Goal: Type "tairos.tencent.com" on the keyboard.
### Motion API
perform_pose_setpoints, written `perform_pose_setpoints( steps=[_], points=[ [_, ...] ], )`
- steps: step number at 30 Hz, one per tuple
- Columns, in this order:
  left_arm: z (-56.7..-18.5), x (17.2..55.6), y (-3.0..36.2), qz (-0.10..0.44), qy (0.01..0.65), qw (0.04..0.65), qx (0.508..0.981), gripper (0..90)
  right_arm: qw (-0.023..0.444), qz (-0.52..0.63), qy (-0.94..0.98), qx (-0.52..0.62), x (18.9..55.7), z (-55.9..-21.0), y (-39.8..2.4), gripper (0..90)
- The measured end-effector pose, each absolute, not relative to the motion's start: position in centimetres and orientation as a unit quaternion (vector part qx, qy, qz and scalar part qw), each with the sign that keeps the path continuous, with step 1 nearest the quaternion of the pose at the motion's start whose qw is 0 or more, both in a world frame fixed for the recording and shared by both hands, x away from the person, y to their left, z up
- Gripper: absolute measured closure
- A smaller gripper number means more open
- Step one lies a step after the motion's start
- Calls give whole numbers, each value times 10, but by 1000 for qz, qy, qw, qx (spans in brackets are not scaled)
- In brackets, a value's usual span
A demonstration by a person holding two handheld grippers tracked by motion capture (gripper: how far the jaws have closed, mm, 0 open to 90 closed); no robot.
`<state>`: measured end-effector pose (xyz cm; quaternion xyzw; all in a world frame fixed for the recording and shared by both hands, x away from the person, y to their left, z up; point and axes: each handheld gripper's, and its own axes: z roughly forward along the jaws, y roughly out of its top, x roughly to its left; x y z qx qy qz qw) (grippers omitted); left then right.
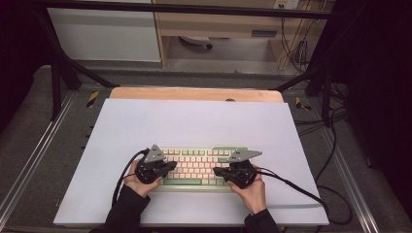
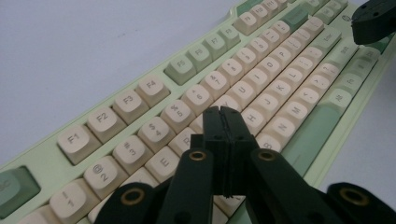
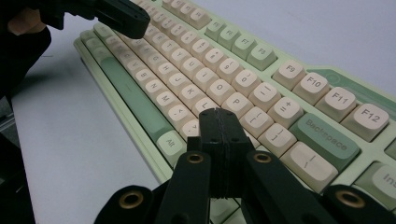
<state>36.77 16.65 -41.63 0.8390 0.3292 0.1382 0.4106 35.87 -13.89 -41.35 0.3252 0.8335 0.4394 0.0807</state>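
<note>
We are finding both claws poised over the keyboard (image 1: 197, 167), which is lying flat on the white worktop (image 1: 194, 121) directly beneath and between them. The left claw (image 2: 223, 114) is showing its jaws pressed together with nothing between them, the joined tip hanging just above the letter rows near the middle-left of the board. The right claw (image 3: 218, 116) is likewise pressed together and empty, its tip hovering over the keys just short of the Backspace key (image 3: 324, 135) and beside the Alt key (image 3: 169, 142).

We are judging the work in hand to be key pressing with closed tips, and we are noting these hazards:

- The joined tip of each claw is looking about as wide as a keycap, so a slightly off-centre descent is risking two neighbouring keys going down together
- The claws are approaching at a slant rather than straight down; a push along that slant is liable to slide the keyboard across the smooth worktop, away from the person
- A hard press is risking a scratched or dislodged keycap, since the tips are rigid
- The cable (image 1: 291, 187) trailing behind the right claw is lying loose on the worktop; a snag there is liable to jerk the hand mid-press
- The two claws are working close together over one board, so reaching toward the centre keys at once is risking a collision
</note>
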Motion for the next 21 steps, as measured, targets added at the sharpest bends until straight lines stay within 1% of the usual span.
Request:
perform_pose_setpoints(
  steps=[13, 21],
  points=[
    [-416, 357, 188, 144, 338, 409, 835, 891, 79, 441, 833, 326, 359, -412, -138, 900],
    [-419, 351, 202, 146, 345, 409, 832, 891, 75, 440, 836, 320, 360, -412, -129, 900]
  ],
)
